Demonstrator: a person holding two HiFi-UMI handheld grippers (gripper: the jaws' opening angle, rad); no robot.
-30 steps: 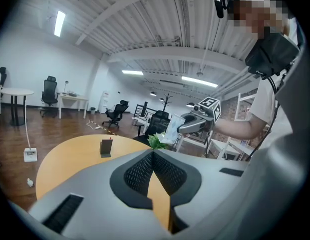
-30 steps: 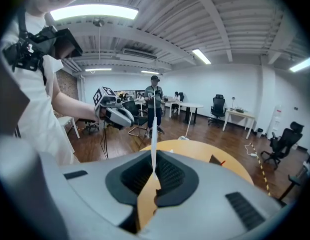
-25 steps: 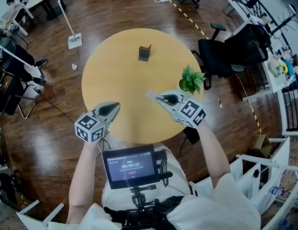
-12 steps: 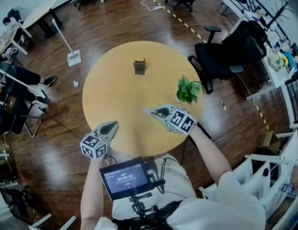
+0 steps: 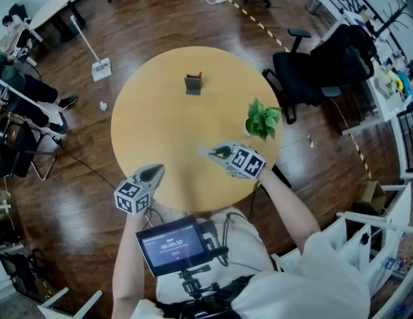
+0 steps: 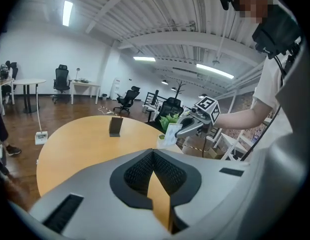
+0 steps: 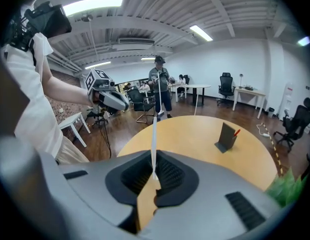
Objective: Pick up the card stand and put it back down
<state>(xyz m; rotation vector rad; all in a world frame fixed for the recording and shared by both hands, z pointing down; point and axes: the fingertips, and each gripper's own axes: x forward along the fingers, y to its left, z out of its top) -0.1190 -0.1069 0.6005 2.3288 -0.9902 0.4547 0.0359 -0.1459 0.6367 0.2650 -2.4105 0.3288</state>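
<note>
The dark card stand (image 5: pixel 193 84) stands upright on the far side of the round wooden table (image 5: pixel 159 125), a red bit at its side. It also shows in the left gripper view (image 6: pixel 115 126) and the right gripper view (image 7: pixel 226 137). My right gripper (image 5: pixel 210 153) hovers over the table's near right part, shut on a thin white card (image 7: pixel 154 134) that sticks up edge-on from its jaws (image 6: pixel 170 134). My left gripper (image 5: pixel 156 170) hangs at the table's near edge, its jaws shut with nothing between them (image 6: pixel 154 153). Both are far from the stand.
A small potted green plant (image 5: pixel 262 119) sits near the table's right edge, close behind the right gripper. Black office chairs (image 5: pixel 306 78) stand to the right of the table. A screen (image 5: pixel 171 243) is mounted at my chest. A person (image 7: pixel 158 86) stands beyond the table.
Both grippers have sunk lower and drawn a little toward the table's near edge. The right one still holds the white card. The card stand has not moved.
</note>
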